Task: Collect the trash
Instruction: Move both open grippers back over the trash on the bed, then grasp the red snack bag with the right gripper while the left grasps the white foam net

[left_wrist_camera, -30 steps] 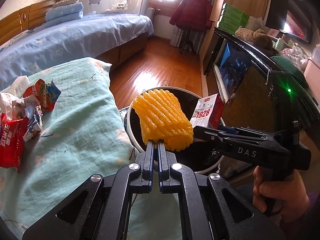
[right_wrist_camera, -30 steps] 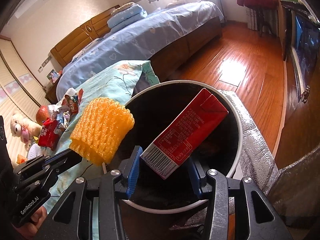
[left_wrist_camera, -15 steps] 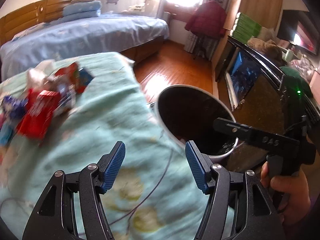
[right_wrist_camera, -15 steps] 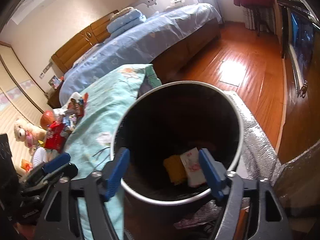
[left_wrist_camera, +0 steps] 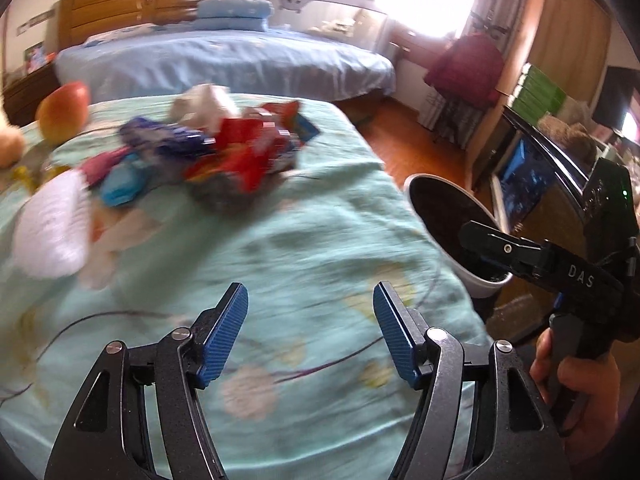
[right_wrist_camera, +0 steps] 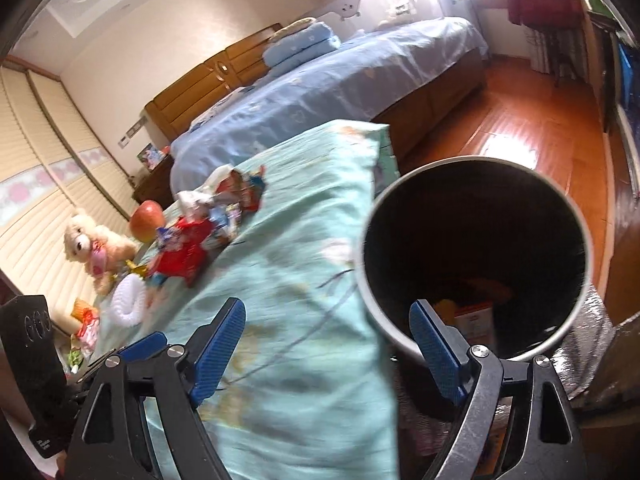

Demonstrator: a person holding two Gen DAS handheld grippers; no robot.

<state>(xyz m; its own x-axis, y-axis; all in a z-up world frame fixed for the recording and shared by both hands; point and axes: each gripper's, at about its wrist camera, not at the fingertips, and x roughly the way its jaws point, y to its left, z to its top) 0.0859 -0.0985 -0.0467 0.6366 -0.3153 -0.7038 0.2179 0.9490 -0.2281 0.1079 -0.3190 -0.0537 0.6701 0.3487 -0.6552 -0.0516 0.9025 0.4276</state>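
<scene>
A pile of crumpled wrappers (left_wrist_camera: pixel 240 156), red, blue and white, lies on the teal floral bedspread (left_wrist_camera: pixel 280 264); it also shows in the right wrist view (right_wrist_camera: pixel 208 224). A white foam net (left_wrist_camera: pixel 52 228) lies at the left. The round bin (right_wrist_camera: pixel 476 256) with a white rim and dark inside stands beside the bed's edge and holds an orange piece and a carton (right_wrist_camera: pixel 476 316). My left gripper (left_wrist_camera: pixel 310 332) is open and empty over the bedspread. My right gripper (right_wrist_camera: pixel 326 346) is open and empty at the bin's near rim.
An apple (left_wrist_camera: pixel 64 110) and a teddy bear (right_wrist_camera: pixel 92 240) sit at the far left of the bedspread. A blue bed (left_wrist_camera: pixel 224 60) stands behind. A wooden floor (right_wrist_camera: pixel 520 128) and a dark TV cabinet (left_wrist_camera: pixel 540 168) lie to the right.
Both grippers opened and dropped the orange foam net and the red carton into the bin. Both views have swung left toward the wrapper pile on the bedspread.
</scene>
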